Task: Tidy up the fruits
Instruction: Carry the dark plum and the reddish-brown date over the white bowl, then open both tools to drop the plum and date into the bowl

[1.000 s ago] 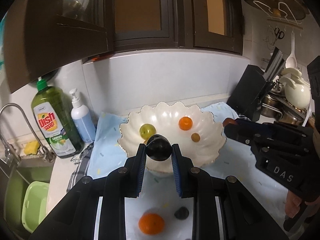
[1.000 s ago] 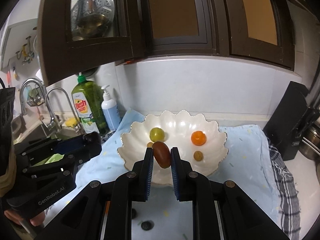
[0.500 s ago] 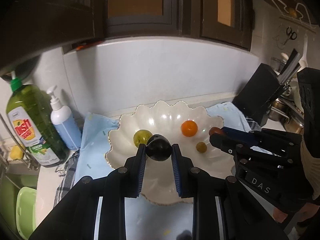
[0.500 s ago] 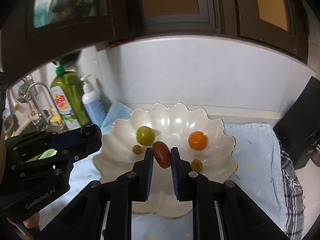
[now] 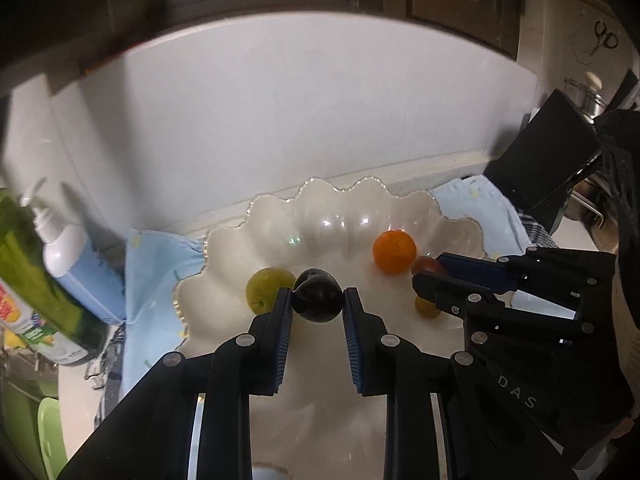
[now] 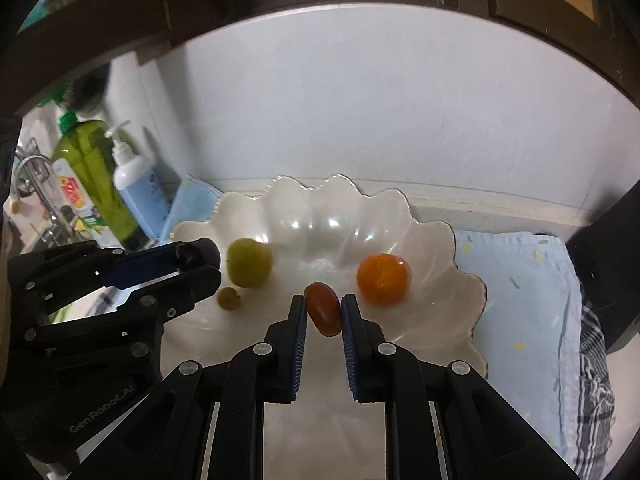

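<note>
Kitchen counter: over a white bowl, the left gripper clamps a dark plum. Its partner, the right gripper, pinches a red tomato. Dropped carelessly, either could roll and knock the orange.

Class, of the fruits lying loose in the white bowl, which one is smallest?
The little yellow-brown fruit, beside the larger green fruit. It is much smaller than that one and the orange.

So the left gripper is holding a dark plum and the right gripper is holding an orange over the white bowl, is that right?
Not quite. The left gripper does hold the dark plum, but the right gripper holds a small reddish-brown oval fruit, not an orange. The orange already lies in the white bowl, as the right wrist view shows.
</note>
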`<state>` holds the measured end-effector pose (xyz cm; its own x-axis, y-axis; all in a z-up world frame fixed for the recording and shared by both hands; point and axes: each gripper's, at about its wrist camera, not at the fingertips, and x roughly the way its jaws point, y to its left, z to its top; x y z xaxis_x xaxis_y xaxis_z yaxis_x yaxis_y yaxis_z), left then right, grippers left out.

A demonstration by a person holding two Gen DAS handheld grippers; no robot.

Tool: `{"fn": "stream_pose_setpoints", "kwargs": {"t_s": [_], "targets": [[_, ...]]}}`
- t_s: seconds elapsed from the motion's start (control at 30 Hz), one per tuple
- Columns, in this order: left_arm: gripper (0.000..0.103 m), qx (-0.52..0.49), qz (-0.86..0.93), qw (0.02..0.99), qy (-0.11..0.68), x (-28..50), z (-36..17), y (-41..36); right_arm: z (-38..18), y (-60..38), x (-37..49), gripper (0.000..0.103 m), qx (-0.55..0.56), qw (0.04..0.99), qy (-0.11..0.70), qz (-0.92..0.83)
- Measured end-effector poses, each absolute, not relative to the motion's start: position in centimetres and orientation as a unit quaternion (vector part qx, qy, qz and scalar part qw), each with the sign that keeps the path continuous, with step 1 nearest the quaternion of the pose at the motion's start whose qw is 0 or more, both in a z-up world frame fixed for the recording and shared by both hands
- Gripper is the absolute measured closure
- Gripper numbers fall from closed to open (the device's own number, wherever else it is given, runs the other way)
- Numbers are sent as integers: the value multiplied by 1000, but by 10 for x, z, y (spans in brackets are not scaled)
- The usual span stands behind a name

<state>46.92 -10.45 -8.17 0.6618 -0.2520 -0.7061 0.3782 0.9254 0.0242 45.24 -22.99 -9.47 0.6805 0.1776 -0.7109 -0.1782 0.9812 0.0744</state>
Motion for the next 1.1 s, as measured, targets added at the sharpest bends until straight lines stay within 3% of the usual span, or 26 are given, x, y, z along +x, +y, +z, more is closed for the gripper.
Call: {"fn": "stream_pose_setpoints", "kwargs": {"t_s": [0.47,0.6,0.67,1.1], "targets": [[76,85,-179,876,440,510,-104,-118,-115,-236,485,83,-2,898,433,82],[59,90,-161,881,436,510,-103,-114,-114,-237,484,66,-13,899,433,65],[50,90,-154,883,434,509,-101,-111,-113,-237,482,64,-21,900,431,61],[27,111,-125,903,396,481,-77,-98,-93,-238,458,42,-36,912,406,32]]}}
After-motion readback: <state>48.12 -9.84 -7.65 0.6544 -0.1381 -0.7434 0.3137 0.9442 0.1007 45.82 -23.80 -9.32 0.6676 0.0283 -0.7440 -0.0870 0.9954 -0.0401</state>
